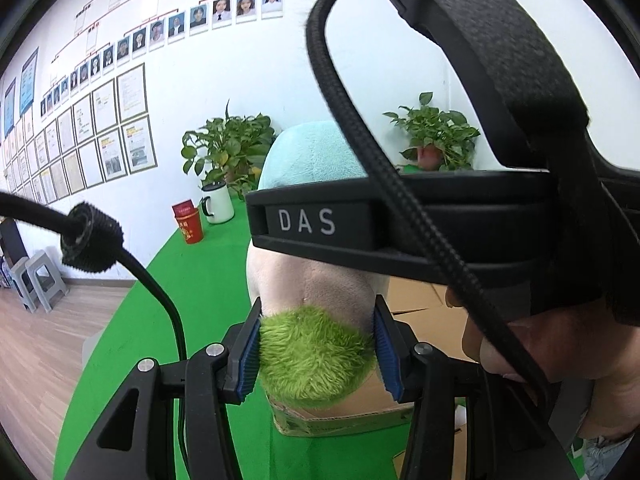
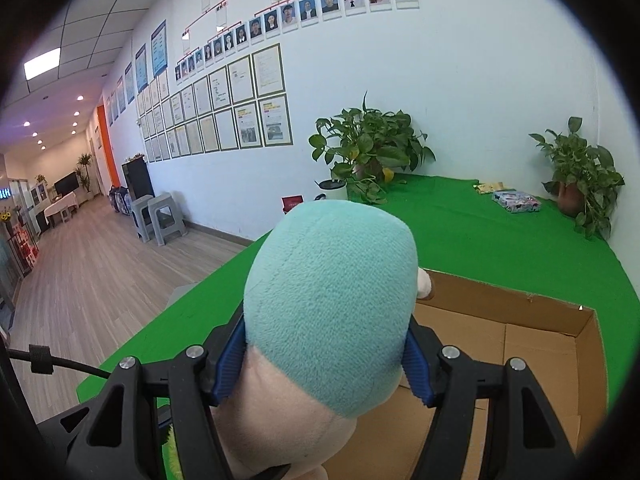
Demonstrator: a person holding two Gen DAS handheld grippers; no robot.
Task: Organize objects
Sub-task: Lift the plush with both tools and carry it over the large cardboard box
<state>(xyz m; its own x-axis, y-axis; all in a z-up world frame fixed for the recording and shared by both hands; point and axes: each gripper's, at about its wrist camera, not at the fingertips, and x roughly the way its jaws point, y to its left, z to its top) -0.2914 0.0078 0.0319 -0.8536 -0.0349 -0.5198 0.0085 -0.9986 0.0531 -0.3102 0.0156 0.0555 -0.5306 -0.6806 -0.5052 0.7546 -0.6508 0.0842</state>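
A plush toy with a light-blue head (image 2: 332, 300), a pale pink body (image 1: 316, 280) and a fuzzy green end (image 1: 316, 352) hangs over an open cardboard box (image 2: 520, 344). My left gripper (image 1: 316, 350) is shut on the green fuzzy end, blue pads pressing both sides. My right gripper (image 2: 326, 364) is shut on the toy at the seam between blue head and pink body. The right gripper's black housing, marked DAS (image 1: 308, 222), crosses the left wrist view in front of the toy. A hand (image 1: 520, 352) shows at the right.
The green-covered table (image 2: 480, 232) holds two potted plants (image 2: 368, 148) (image 2: 580, 176), a white mug (image 1: 218, 202), a red cup (image 1: 188, 224), and a patterned packet (image 2: 516, 202). Grey stools (image 2: 160, 216) stand on the wooden floor at the left. A wall of framed papers lies behind.
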